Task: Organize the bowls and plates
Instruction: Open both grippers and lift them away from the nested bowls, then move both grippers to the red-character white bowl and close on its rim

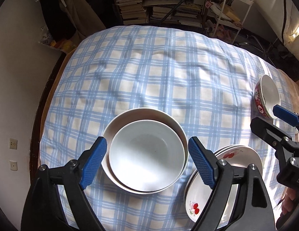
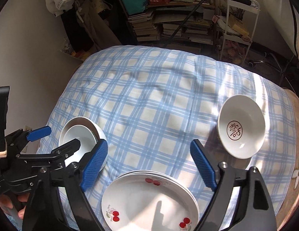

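Two nested white bowls (image 1: 147, 154) sit on the blue checked cloth; my left gripper (image 1: 147, 163) is open and empty above them, a blue pad on each side. They also show in the right wrist view (image 2: 80, 136). A stack of white cherry-print plates (image 2: 149, 202) lies under my right gripper (image 2: 149, 166), which is open and empty; the stack also shows in the left wrist view (image 1: 197, 198). A red-patterned bowl with a red character inside (image 2: 241, 126) stands at the right, also seen in the left wrist view (image 1: 267, 96).
The table under the checked cloth (image 1: 149, 73) is round, its edge showing at the left. Bookshelves (image 1: 159, 3) and a white trolley (image 1: 232, 9) stand behind it. A wall (image 1: 18, 77) is at the left.
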{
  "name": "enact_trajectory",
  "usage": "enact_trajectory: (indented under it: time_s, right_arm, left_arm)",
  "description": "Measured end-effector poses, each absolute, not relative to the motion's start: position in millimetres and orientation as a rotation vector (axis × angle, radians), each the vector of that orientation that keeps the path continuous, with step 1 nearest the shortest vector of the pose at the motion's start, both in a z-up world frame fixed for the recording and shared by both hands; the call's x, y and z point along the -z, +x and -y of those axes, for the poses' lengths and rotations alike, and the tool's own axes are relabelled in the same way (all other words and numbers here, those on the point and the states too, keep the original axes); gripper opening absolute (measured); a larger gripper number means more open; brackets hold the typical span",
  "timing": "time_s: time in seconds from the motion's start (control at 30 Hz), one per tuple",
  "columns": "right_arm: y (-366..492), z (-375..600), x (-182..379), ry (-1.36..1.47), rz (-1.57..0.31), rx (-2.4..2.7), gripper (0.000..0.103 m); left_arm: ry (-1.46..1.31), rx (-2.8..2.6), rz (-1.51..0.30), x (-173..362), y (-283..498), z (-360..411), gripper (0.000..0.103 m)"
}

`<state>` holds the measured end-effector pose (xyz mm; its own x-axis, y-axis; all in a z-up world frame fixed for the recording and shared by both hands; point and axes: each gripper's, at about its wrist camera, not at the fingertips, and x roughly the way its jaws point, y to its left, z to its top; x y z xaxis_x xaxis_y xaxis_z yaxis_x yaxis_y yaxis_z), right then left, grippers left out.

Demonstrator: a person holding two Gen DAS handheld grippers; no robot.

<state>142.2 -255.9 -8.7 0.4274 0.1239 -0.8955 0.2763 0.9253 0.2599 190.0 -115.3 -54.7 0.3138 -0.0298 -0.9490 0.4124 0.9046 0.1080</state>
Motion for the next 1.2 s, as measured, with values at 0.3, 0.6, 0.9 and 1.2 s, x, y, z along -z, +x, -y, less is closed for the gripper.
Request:
enact_trajectory:
  time_s: [0.3,0.6,0.9,1.2]
  right_arm:
    - [121.8,322.2,4.4,0.415,-1.091,0.184,0.101]
    - [105.2,377.4,24.6,0.5,-1.059,0.286,0.101]
    - [96.0,408.6,49.4,0.52,-1.055,0.314,0.101]
    - [93.9,425.9,75.4,0.58,-1.067,0.311,0.093]
  left_arm:
    - [0.385,0.315,-1.18,49.3,187.6,168.0,0.089]
    - [0.39,0.421,-1.117,42.5,190.3,226.3,0.089]
    - [0.391,0.528,-1.103,60.0,183.3,279.5,0.089]
    - [0.416,0.584,-1.146,82.3,182.7,308.0,0.089]
